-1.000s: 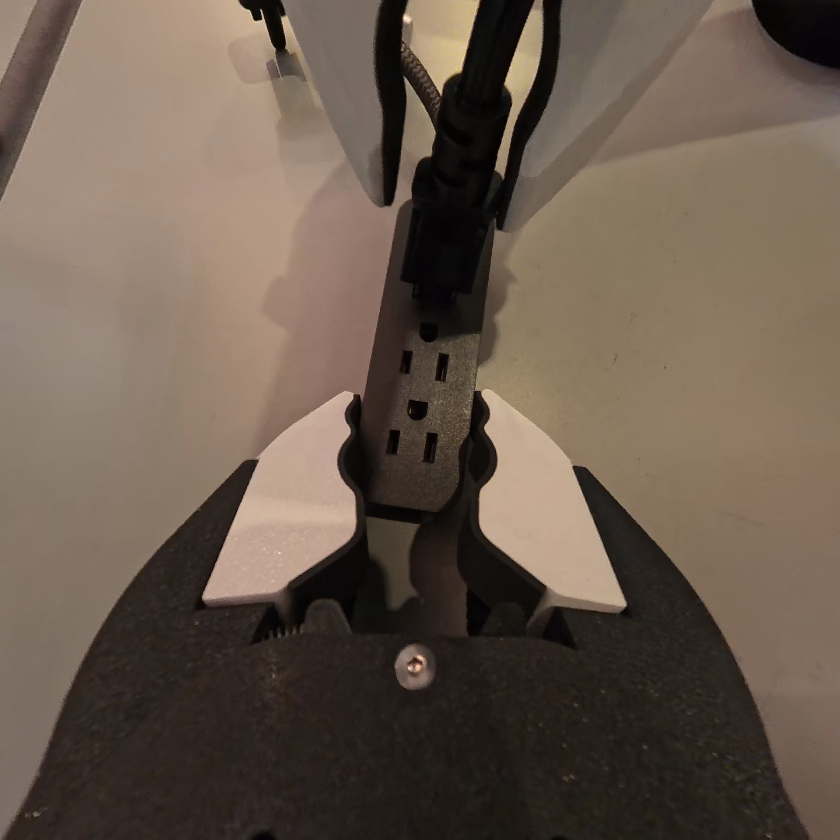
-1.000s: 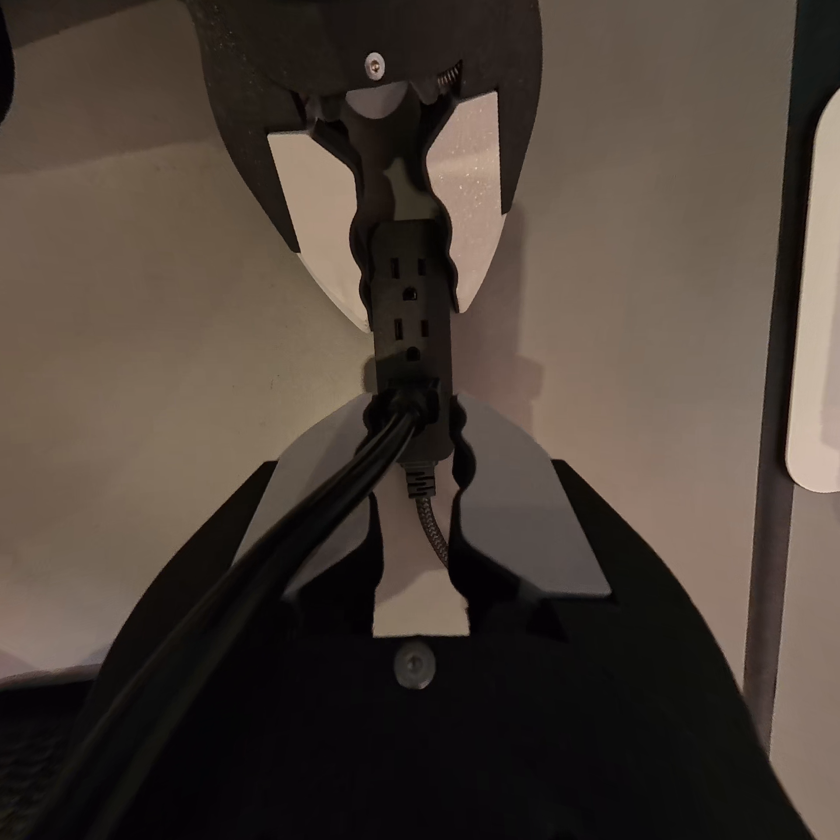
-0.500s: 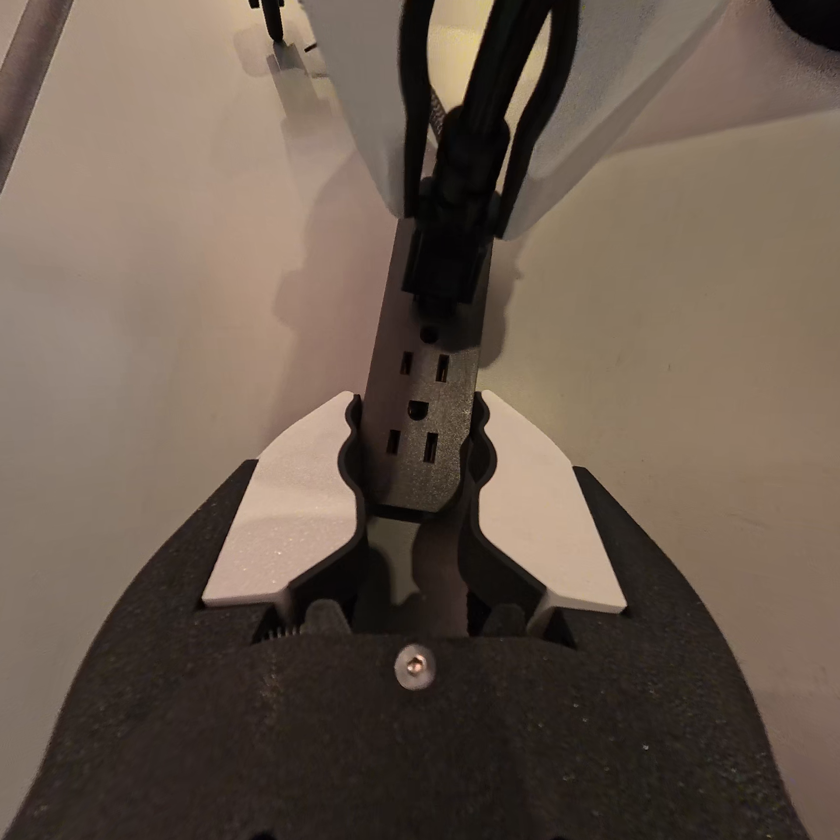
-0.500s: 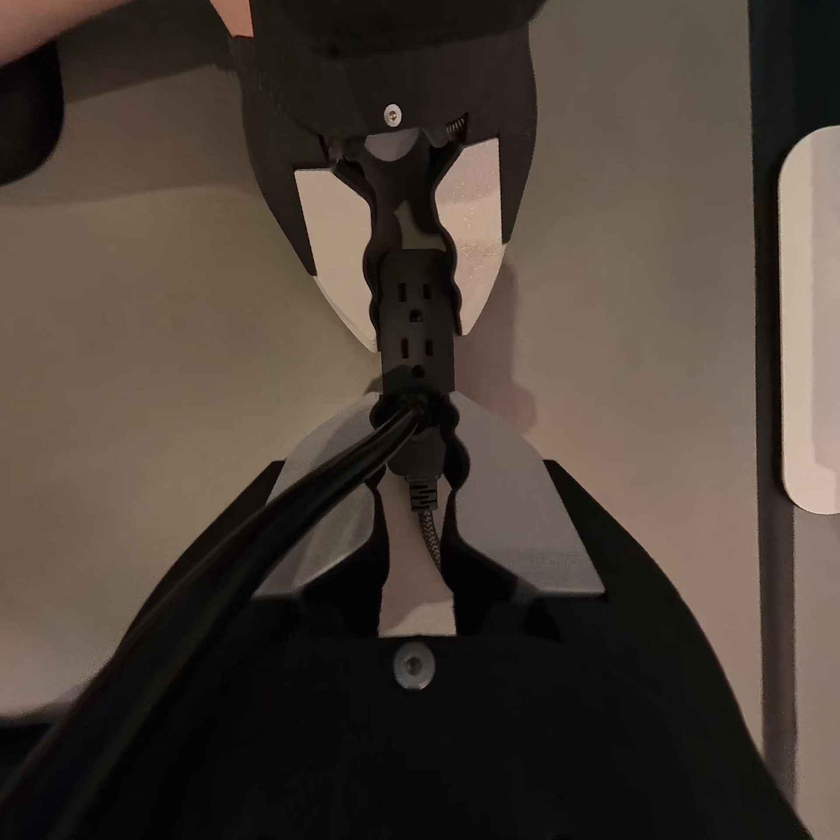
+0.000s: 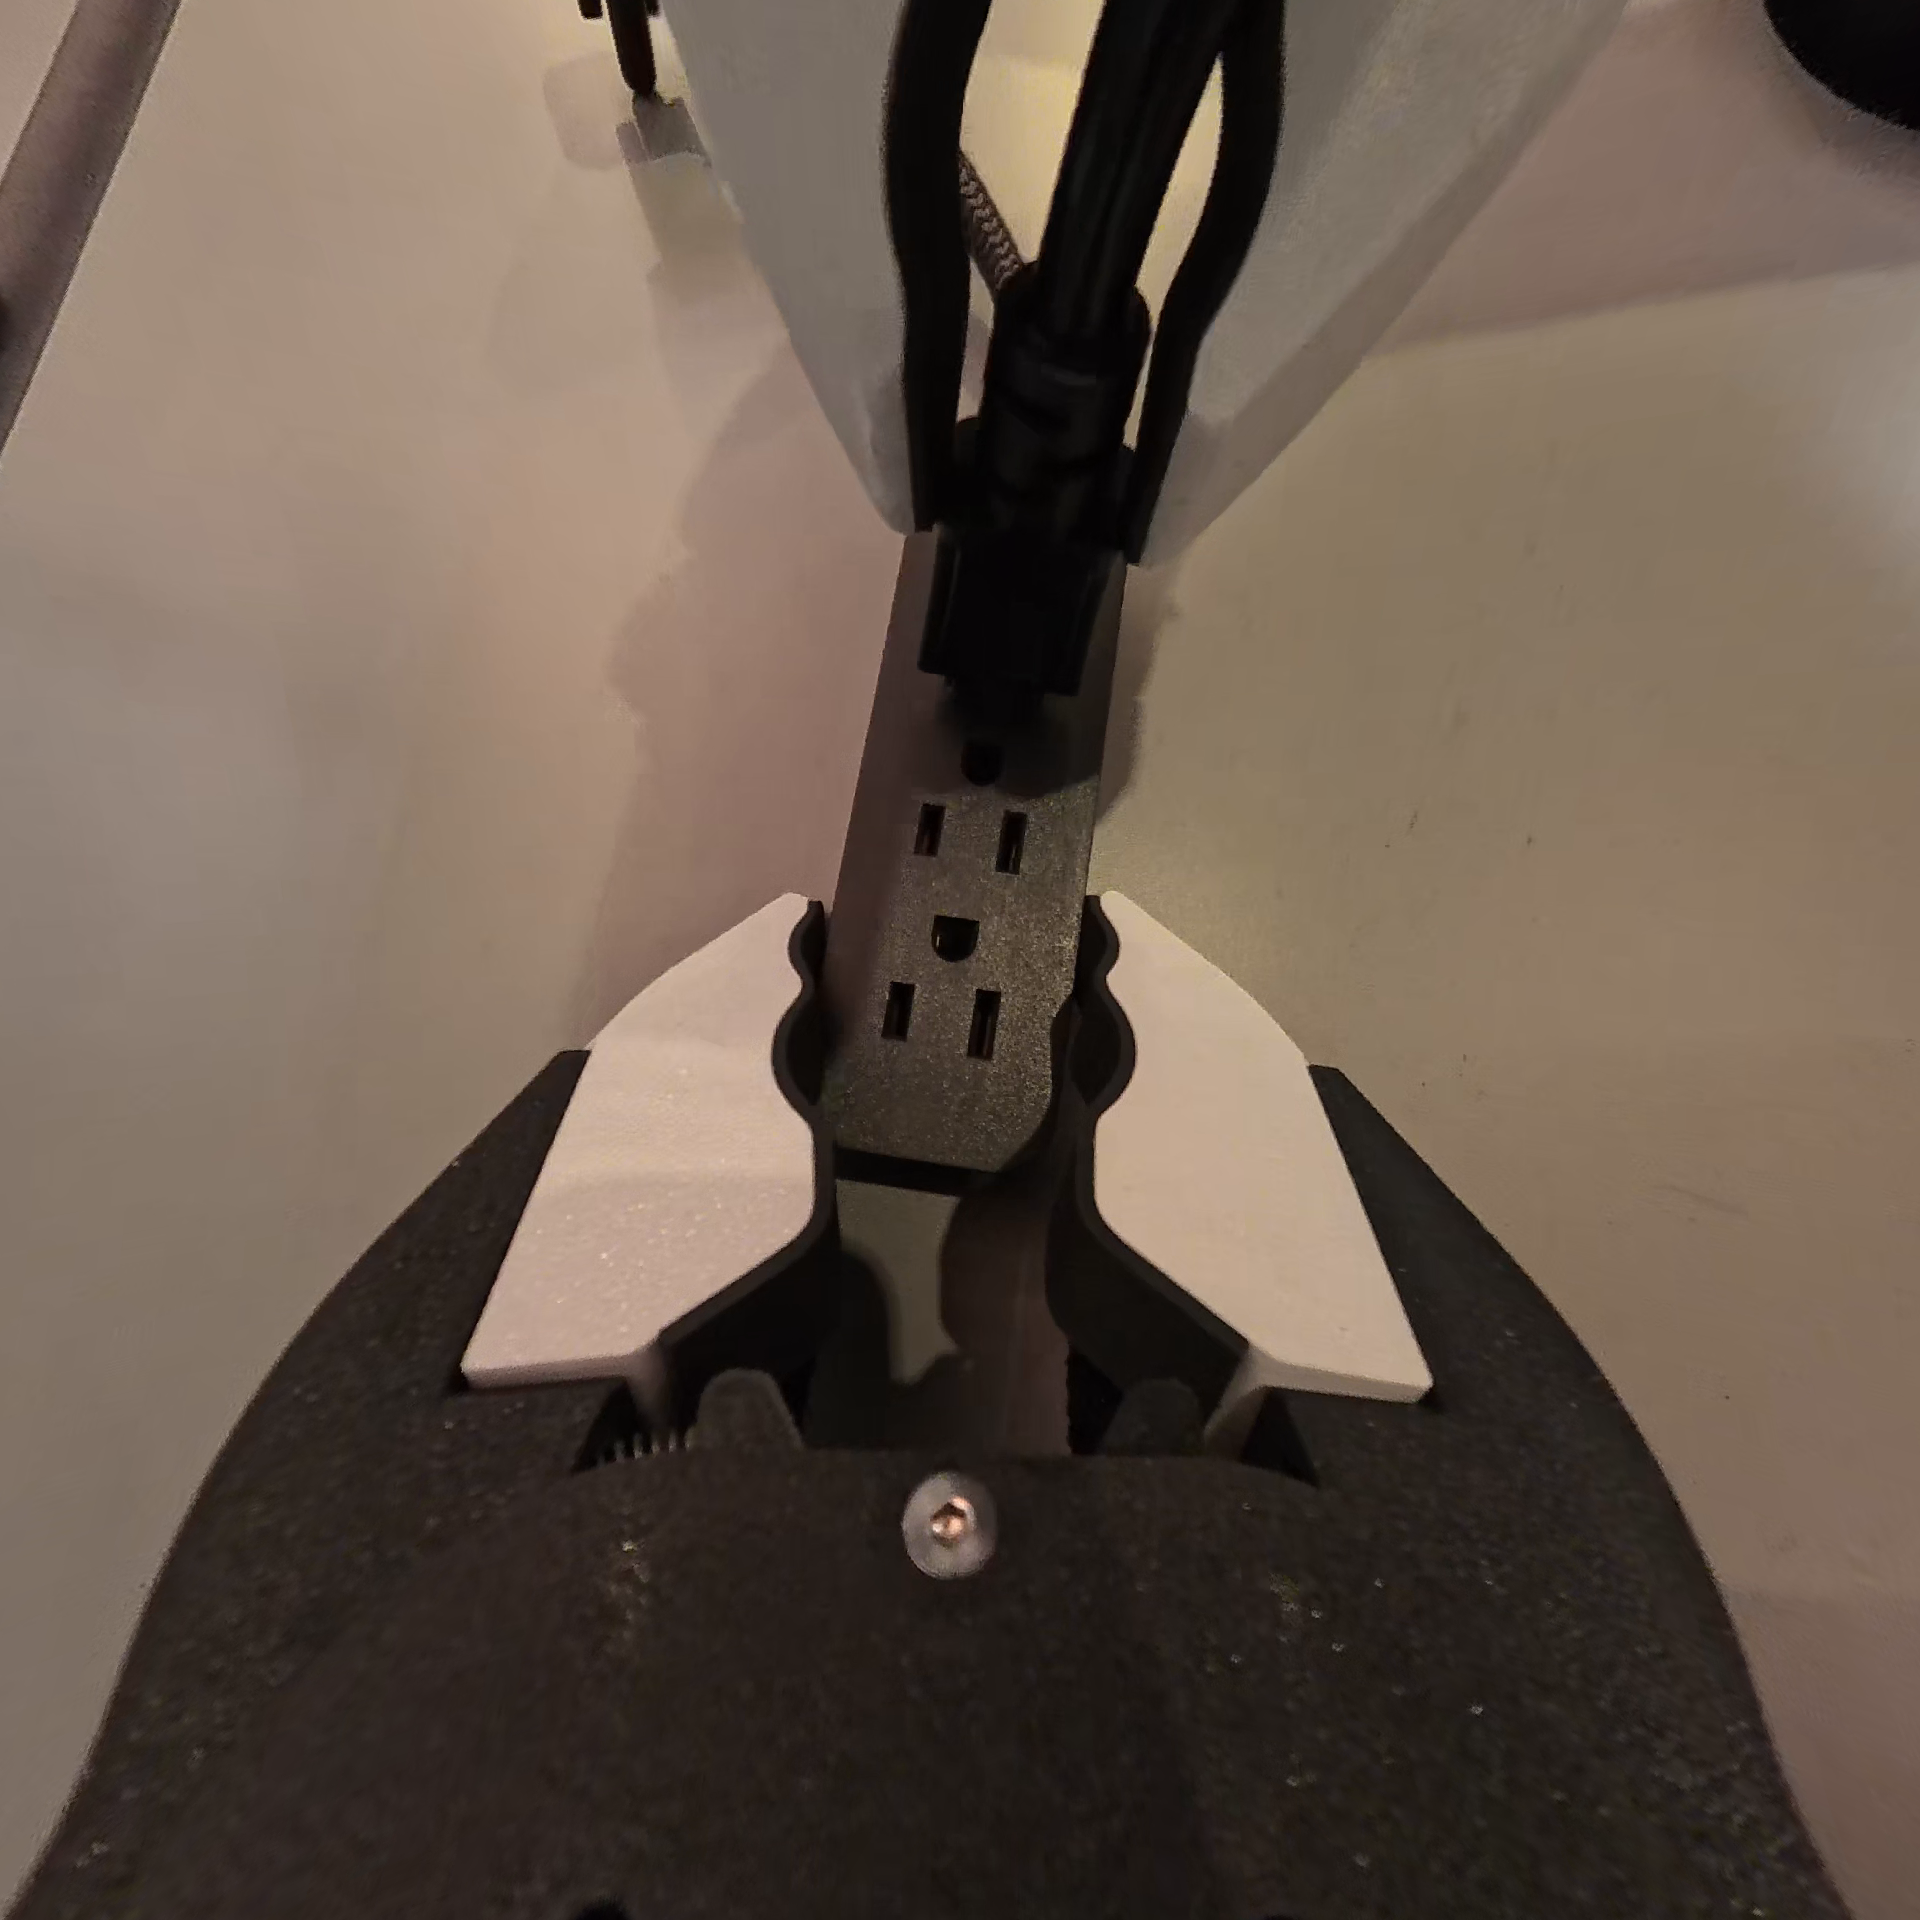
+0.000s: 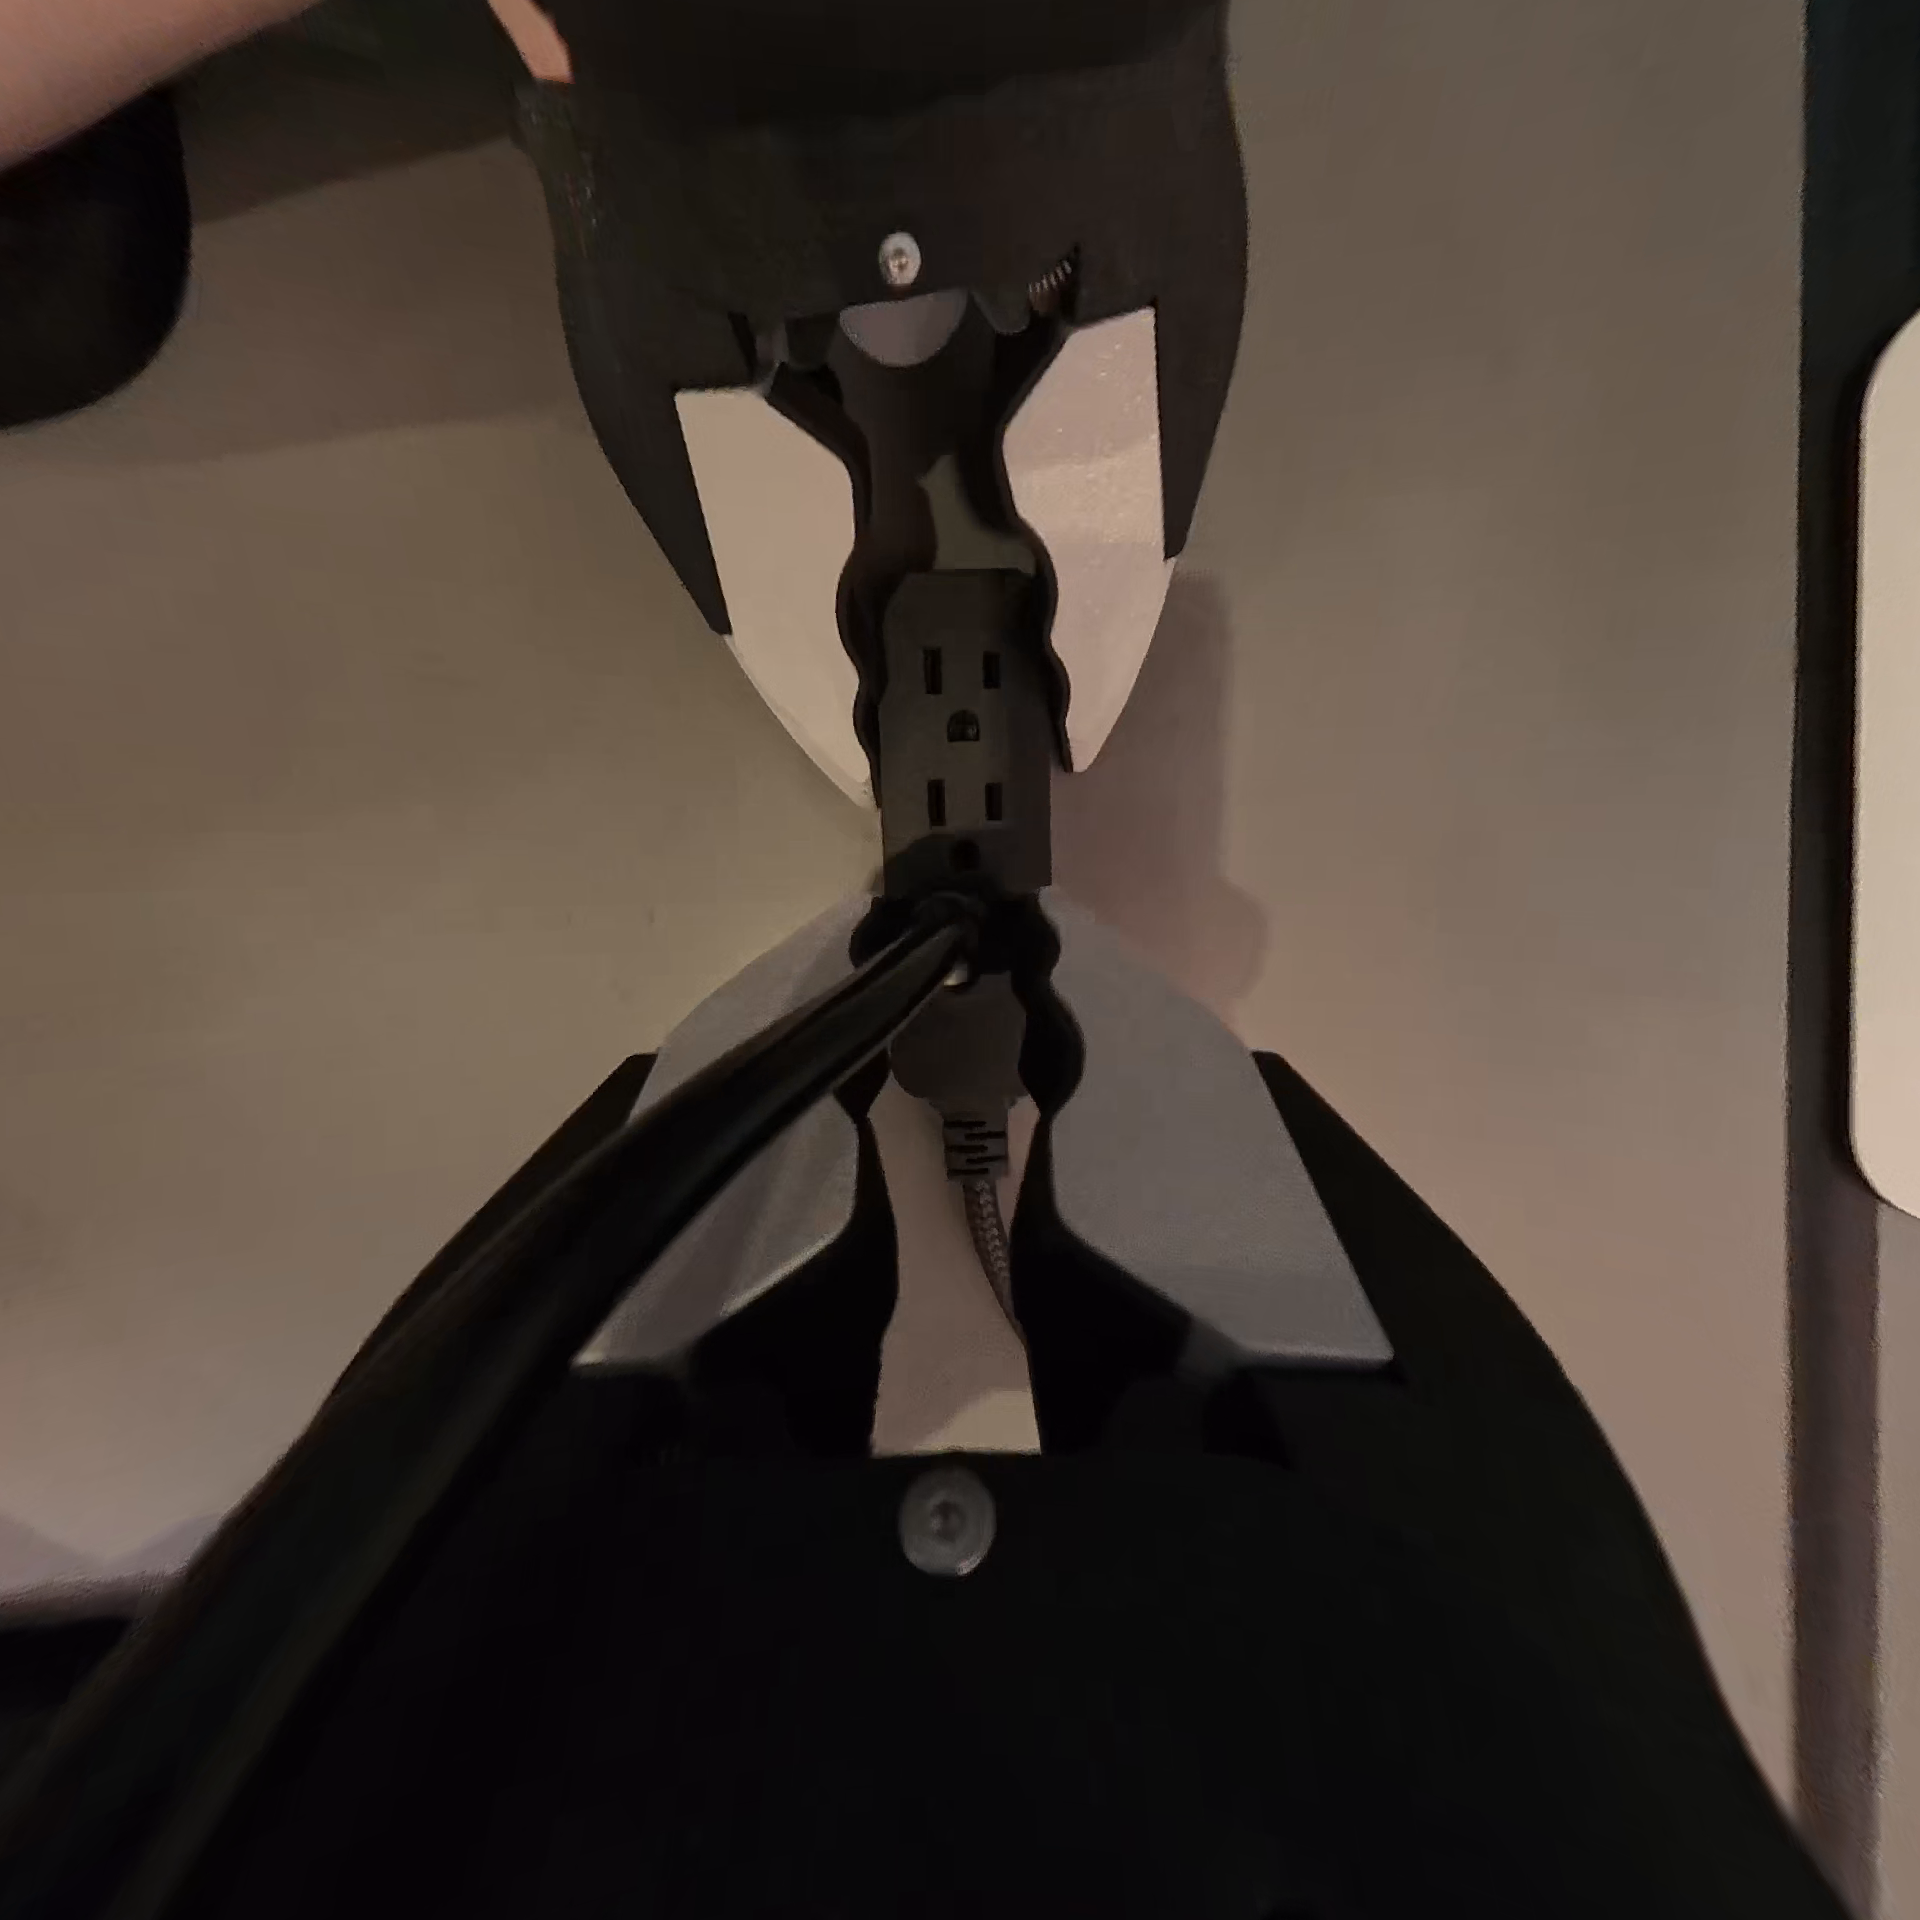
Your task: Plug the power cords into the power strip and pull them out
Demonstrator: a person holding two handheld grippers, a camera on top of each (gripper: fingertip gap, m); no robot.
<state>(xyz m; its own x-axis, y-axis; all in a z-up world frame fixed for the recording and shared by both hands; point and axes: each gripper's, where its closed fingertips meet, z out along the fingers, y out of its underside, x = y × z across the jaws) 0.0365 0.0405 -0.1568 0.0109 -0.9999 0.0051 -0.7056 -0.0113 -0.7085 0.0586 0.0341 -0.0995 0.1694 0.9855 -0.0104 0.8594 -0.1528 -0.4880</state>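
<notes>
I see a pale table carrying the black power strip. My left gripper is clamped on the strip's free end, two outlets bare there. My right gripper is closed around the black plug seated at the strip's far end; its power cord trails over that gripper's left finger.

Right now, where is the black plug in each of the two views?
Left wrist view: the black plug is upper centre, on the far end of the power strip.
Right wrist view: the plug is at centre, between this gripper's fingertips.
Shared landmark: the strip's empty outlets.
</notes>
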